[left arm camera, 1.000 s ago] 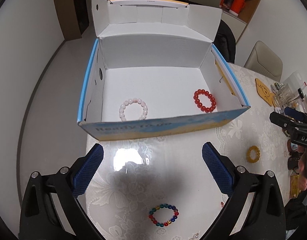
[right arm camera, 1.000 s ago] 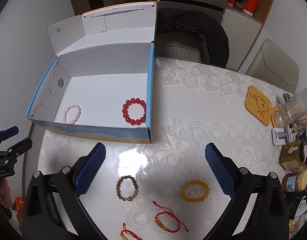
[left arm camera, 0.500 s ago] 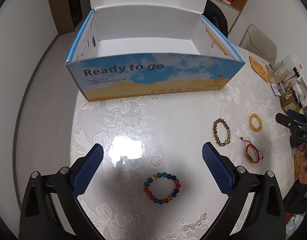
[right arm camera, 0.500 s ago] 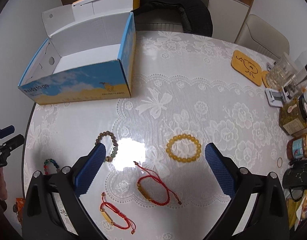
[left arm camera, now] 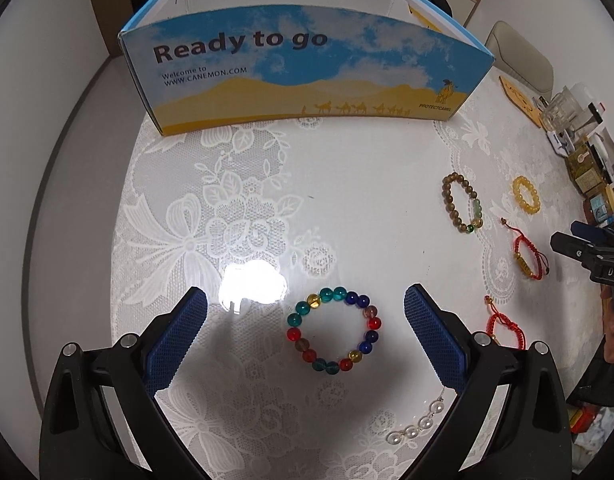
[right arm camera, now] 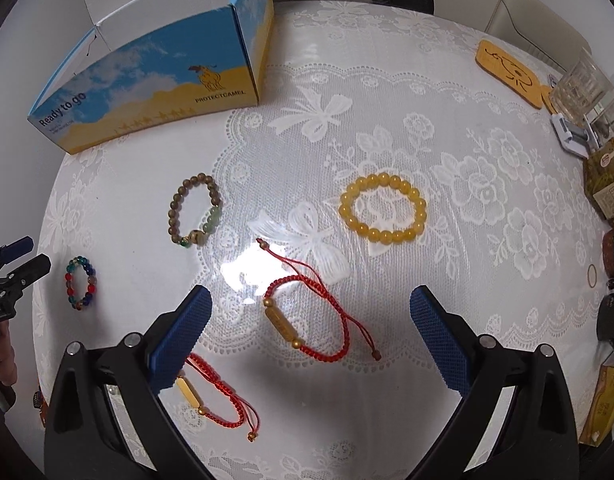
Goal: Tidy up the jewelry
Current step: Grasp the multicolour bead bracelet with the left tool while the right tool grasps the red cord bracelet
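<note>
Two claws are hanging wide open over the lace-covered desk [right arm camera: 387, 92], each empty and each poised above a bracelet, so the step in hand looks like picking up the next pieces for the cardboard box [left arm camera: 303, 80] standing at the far left edge of the desk. The left claw [left arm camera: 305, 322] is framing the multicoloured glass-bead bracelet [left arm camera: 334, 330] lying flat between its blue pads, near the desk's near left edge; the right claw [right arm camera: 309, 326] is hovering over a red cord bracelet with a gold tube bead [right arm camera: 307, 320] in the near middle. Judging from this, each claw needs lowering until the pads straddle one side of its loop, then closing gently, since round beads may roll away. A second red cord bracelet [right arm camera: 217, 400], a brown-and-green bead bracelet [right arm camera: 195, 210], a yellow bead bracelet [right arm camera: 383, 208] and a short pearl strand [left arm camera: 419, 424] are waiting loose on the desk. The box front is reading "Ready to go", "Welcome to WWW.CANEMON.COM" and "PROTECTCAMEL".
</note>
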`<state>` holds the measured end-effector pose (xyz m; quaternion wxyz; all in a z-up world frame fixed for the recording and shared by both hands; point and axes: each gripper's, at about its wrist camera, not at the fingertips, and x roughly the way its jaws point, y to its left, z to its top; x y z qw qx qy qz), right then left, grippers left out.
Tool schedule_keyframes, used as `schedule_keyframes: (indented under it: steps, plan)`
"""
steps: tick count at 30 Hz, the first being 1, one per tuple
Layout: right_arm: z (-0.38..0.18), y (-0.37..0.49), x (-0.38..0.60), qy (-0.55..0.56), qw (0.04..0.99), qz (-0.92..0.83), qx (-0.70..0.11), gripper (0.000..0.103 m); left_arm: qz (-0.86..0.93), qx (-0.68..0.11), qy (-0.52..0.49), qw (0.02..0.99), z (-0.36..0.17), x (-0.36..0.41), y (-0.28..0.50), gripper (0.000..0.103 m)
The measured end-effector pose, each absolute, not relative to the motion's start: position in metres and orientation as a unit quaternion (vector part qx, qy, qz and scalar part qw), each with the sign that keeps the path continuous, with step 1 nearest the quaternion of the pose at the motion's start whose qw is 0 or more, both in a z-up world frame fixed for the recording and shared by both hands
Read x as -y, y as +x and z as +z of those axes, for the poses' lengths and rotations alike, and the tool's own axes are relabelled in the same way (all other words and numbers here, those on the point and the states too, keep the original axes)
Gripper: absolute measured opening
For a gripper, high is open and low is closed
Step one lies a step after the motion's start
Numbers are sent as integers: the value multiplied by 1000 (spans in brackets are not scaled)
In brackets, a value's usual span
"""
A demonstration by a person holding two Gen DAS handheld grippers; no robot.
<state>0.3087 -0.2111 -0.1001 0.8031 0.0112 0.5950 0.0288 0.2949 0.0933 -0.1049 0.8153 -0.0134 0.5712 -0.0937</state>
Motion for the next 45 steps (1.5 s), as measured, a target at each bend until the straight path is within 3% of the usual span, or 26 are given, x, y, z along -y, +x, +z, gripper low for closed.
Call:
schedule_keyframes:
  steps: [9, 11, 21, 25, 29, 38, 45]
  plan:
    - [-133, 297, 212, 11, 781, 25, -624, 95, -80, -586, -14, 806, -132, -98, 285, 95]
    - [-138, 296, 212, 12, 778, 24, -628, 95, -79, -591, -17, 803, -137, -100, 284, 88]
    - [-160, 289, 207, 24, 763, 25, -646, 88, -75, -595, 2, 800, -146, -101, 280, 73]
    - [-165, 285, 205, 21, 764, 23, -644, 86, -66, -589, 16, 805, -145, -103, 279, 59]
    - [-165, 282, 205, 16, 767, 13, -641, 75, -59, -585, 27, 808, -144, -102, 279, 40]
    - [-159, 287, 210, 0, 766, 9, -642, 47, -83, -591, 13, 802, -144, -94, 278, 11]
    - [-157, 289, 200, -25, 755, 34, -654, 27, -109, -603, 9, 790, -145, -86, 280, 9]
